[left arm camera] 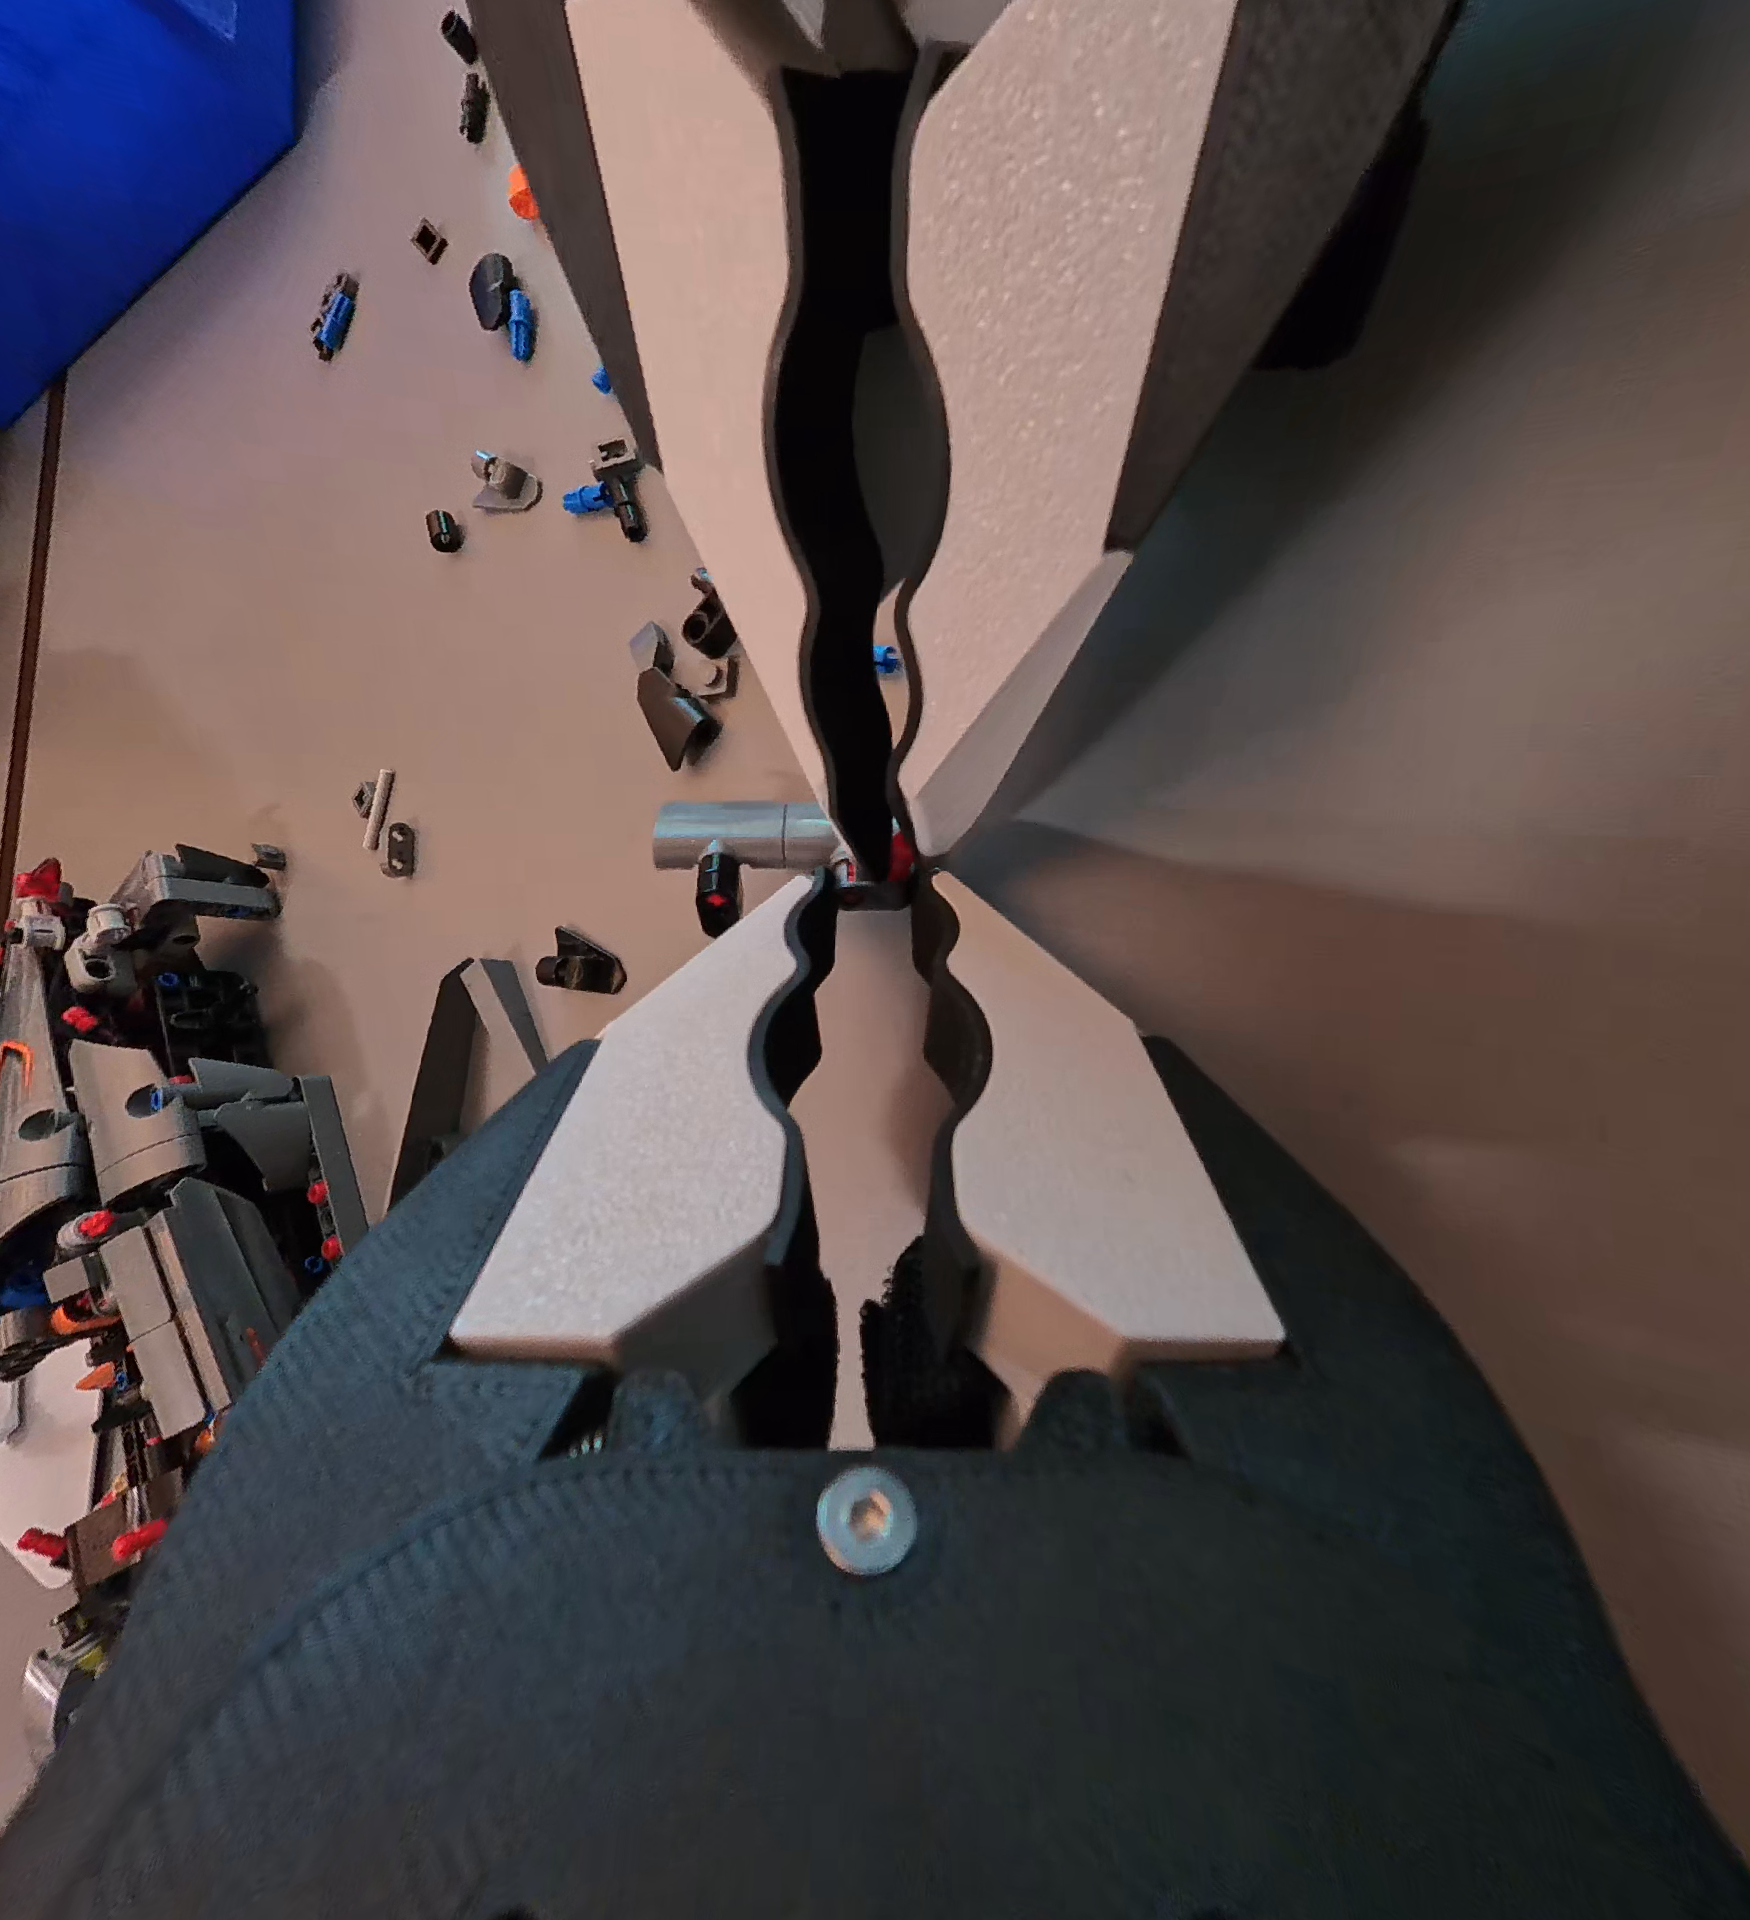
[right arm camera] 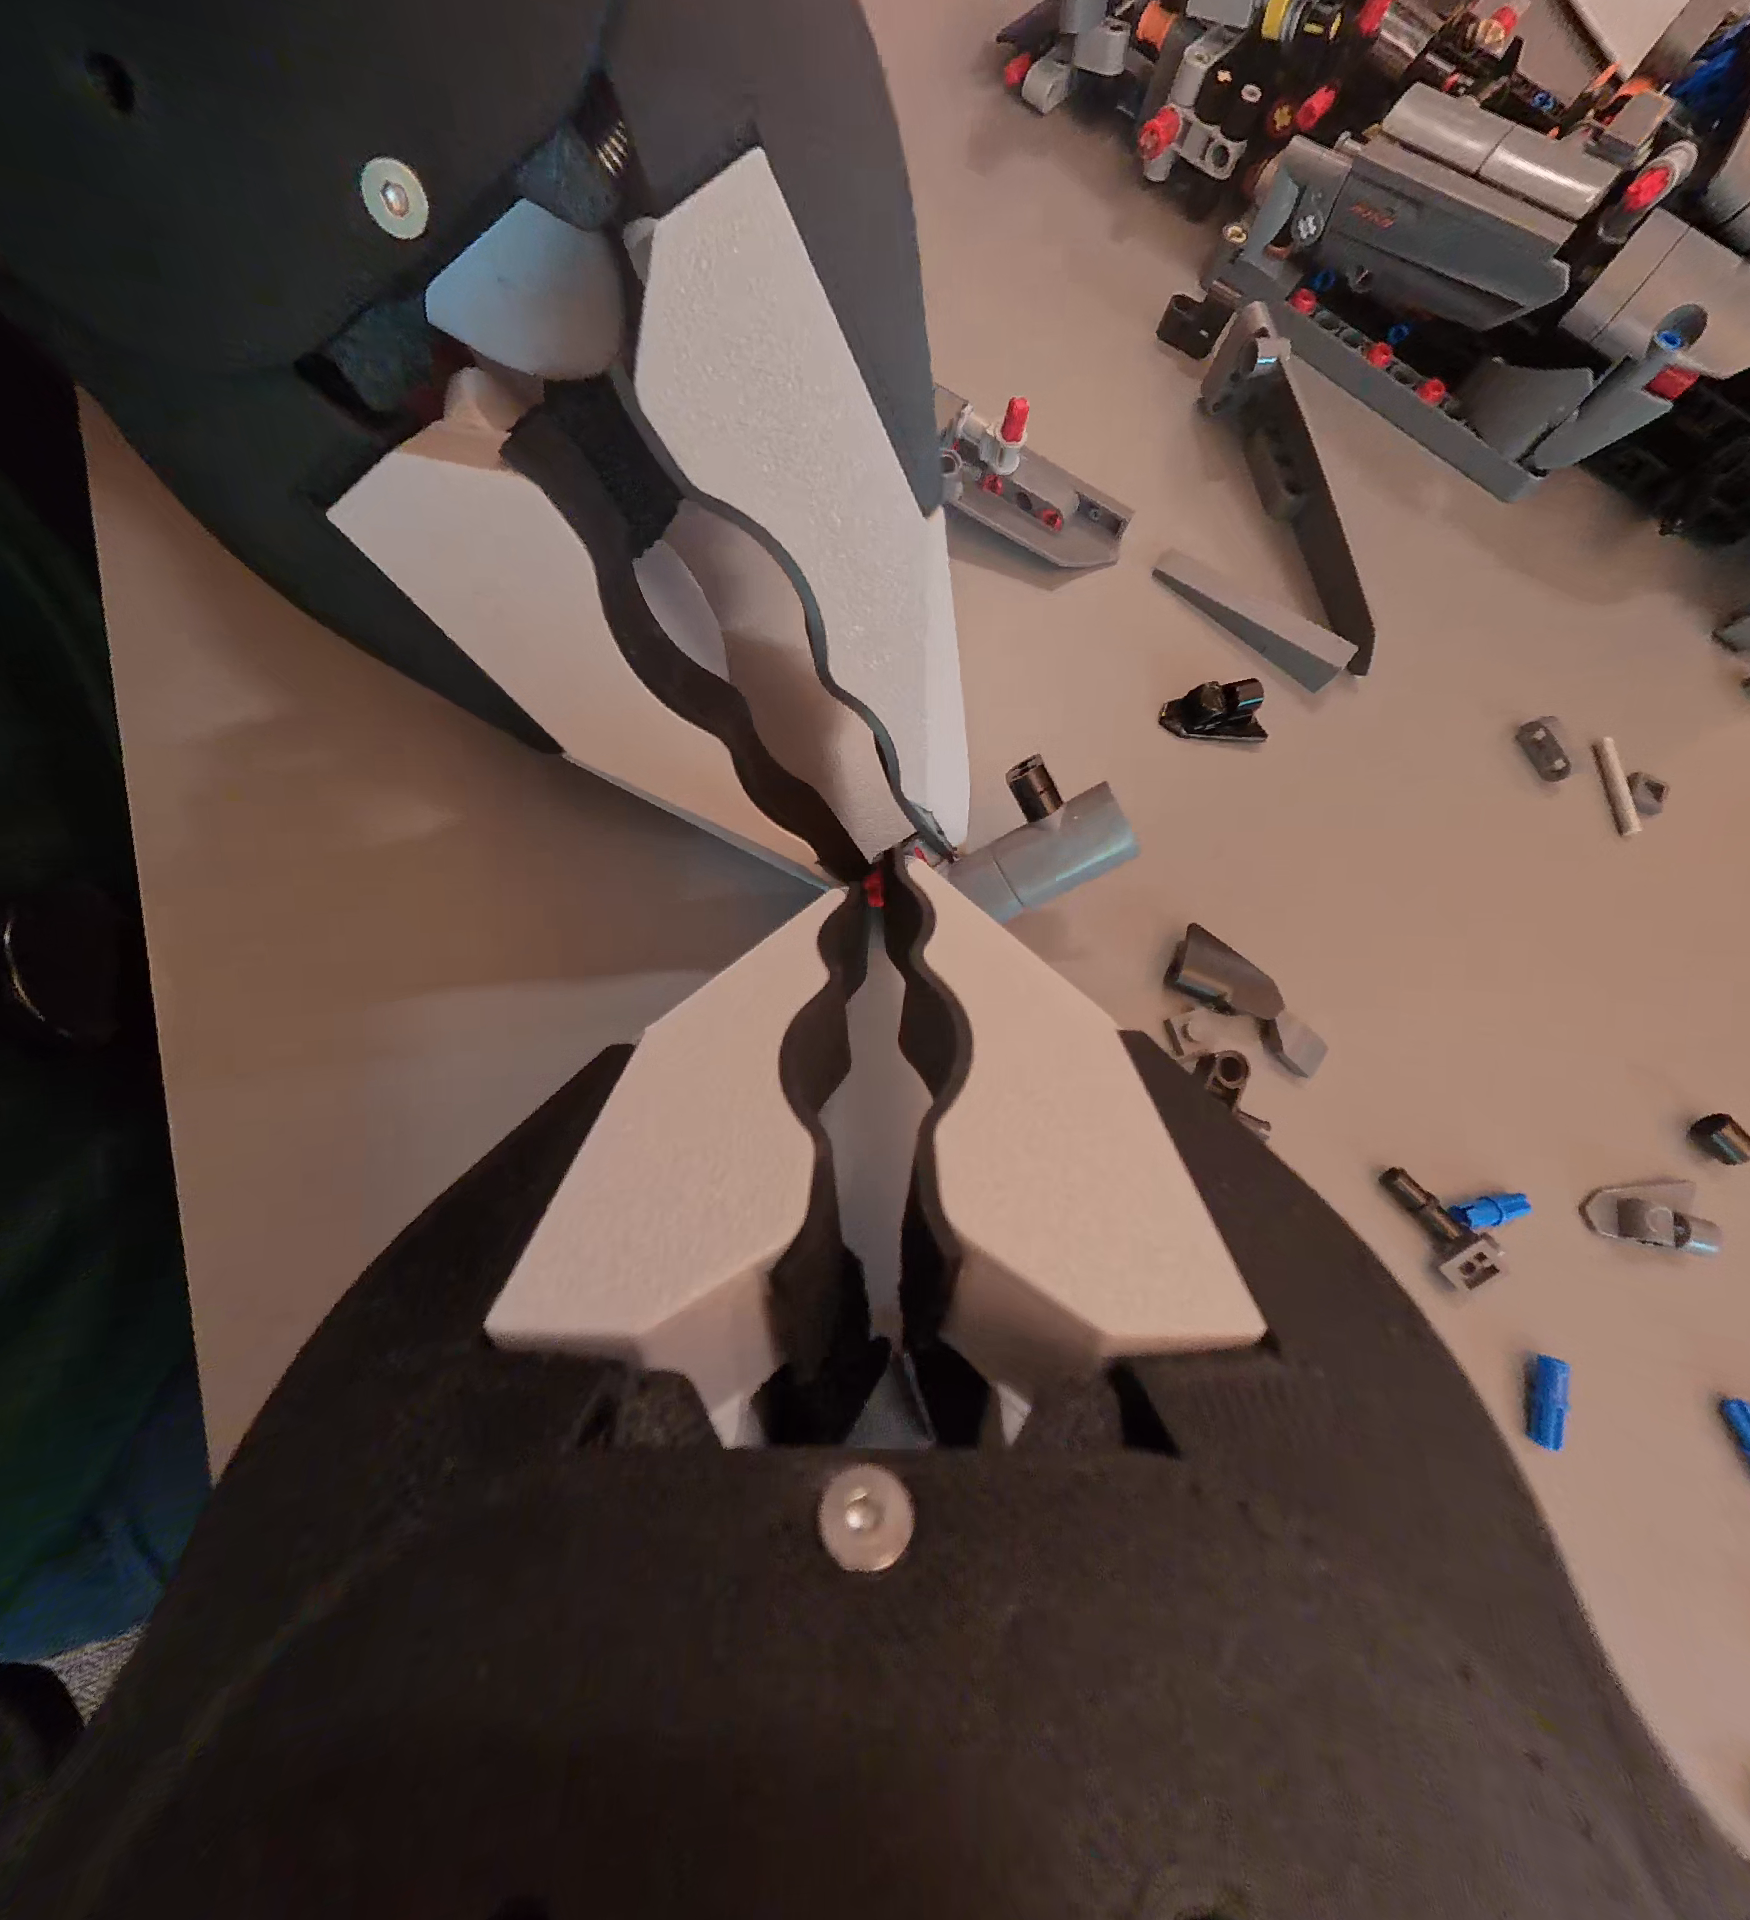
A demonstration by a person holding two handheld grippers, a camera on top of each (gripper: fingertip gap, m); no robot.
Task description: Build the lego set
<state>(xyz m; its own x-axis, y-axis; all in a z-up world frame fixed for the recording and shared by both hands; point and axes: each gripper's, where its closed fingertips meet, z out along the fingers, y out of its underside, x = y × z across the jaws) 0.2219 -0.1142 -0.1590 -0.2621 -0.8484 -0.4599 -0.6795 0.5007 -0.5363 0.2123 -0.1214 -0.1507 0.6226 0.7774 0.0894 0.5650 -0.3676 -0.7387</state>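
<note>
My two grippers meet tip to tip above the pale table (left arm camera: 227,623). My left gripper (left arm camera: 872,885) is shut on the small grey end of a grey cylinder piece (left arm camera: 736,831), which carries a black pin (left arm camera: 715,883). My right gripper (right arm camera: 873,902) is shut on a small red pin (right arm camera: 873,888) and presses it against that grey end. In the left wrist view the right gripper (left arm camera: 876,831) comes in from the top. In the right wrist view the left gripper (right arm camera: 918,836) comes in from the upper left, with the cylinder (right arm camera: 1047,847) sticking out to the right.
The partly built grey and black model (left arm camera: 123,1143) lies at the left, and shows at the top right of the right wrist view (right arm camera: 1525,260). Loose blue, black and grey pieces (right arm camera: 1489,1210) are scattered over the table. A blue box (left arm camera: 71,156) stands in the far corner. A grey wedge panel (right arm camera: 1255,623) lies nearby. The grippers are tip to tip, or close to it.
</note>
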